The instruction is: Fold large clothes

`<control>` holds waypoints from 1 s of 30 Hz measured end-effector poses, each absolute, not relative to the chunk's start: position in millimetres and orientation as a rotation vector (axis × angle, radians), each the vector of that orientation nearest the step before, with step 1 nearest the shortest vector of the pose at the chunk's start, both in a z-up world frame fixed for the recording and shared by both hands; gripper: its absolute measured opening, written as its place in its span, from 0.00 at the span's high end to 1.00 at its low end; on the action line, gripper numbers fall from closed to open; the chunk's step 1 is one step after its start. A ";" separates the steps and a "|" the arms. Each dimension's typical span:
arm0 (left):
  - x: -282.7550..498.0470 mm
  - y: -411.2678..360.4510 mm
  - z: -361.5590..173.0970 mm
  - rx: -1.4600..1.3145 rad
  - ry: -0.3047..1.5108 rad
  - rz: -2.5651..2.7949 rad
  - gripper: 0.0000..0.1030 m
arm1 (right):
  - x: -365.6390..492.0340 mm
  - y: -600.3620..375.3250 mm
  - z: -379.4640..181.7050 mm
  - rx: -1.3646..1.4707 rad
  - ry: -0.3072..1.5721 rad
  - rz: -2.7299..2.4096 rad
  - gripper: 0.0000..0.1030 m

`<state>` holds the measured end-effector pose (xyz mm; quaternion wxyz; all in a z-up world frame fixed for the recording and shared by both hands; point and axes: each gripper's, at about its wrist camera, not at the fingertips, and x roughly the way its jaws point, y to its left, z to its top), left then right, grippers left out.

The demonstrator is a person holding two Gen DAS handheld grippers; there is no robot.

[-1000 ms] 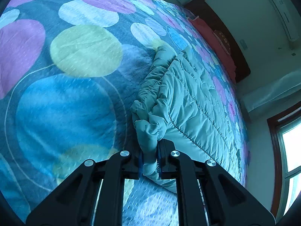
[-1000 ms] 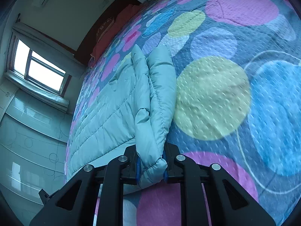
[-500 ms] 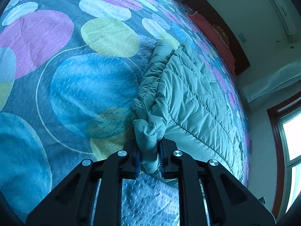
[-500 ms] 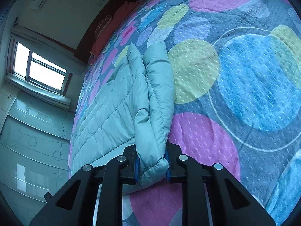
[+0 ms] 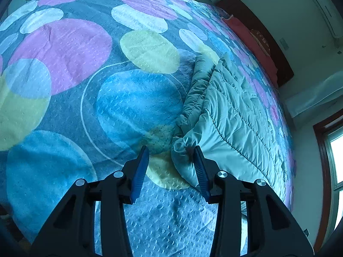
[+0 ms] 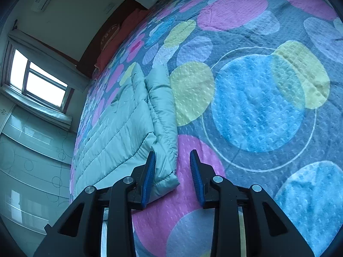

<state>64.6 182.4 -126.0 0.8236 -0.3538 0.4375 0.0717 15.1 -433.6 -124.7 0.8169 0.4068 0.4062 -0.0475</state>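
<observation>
A pale green quilted jacket (image 5: 231, 115) lies folded on the bed, its sleeve doubled along one side. My left gripper (image 5: 170, 156) stands over its near corner with jaws opening; the corner rests against the right pad only, no longer pinched. In the right wrist view the same jacket (image 6: 120, 128) lies at the left. My right gripper (image 6: 172, 160) has its jaws opening too, and the jacket's sleeve end (image 6: 166, 167) lies on the bedspread between the pads, touching the left one, free of the right one.
The bedspread (image 5: 75, 68) with big pink, blue and yellow circles covers the whole bed. A dark wooden headboard (image 5: 268, 36) with red pillows stands at the far end. A window (image 6: 36, 79) and wardrobe doors (image 6: 27, 150) line the wall beyond the jacket.
Both grippers held the jacket's edge pinched shut earlier; now both have spread their jaws and let the fabric drop onto the bedspread. Both views have slid sideways across the bed.
</observation>
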 end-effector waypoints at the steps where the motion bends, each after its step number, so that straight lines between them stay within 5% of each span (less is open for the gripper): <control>1: 63.2 183.7 -123.6 -0.744 0.930 0.160 0.60 | 13.1 -435.6 -123.2 0.858 0.866 -0.112 0.67; 12: 51.3 201.4 -110.3 -0.670 0.920 0.232 0.60 | 12.5 -430.0 -94.8 0.680 0.860 -0.183 0.67; 30: 67.2 187.4 -97.2 -0.597 0.914 0.174 0.60 | 83.8 -288.3 -51.6 0.340 0.875 0.068 0.68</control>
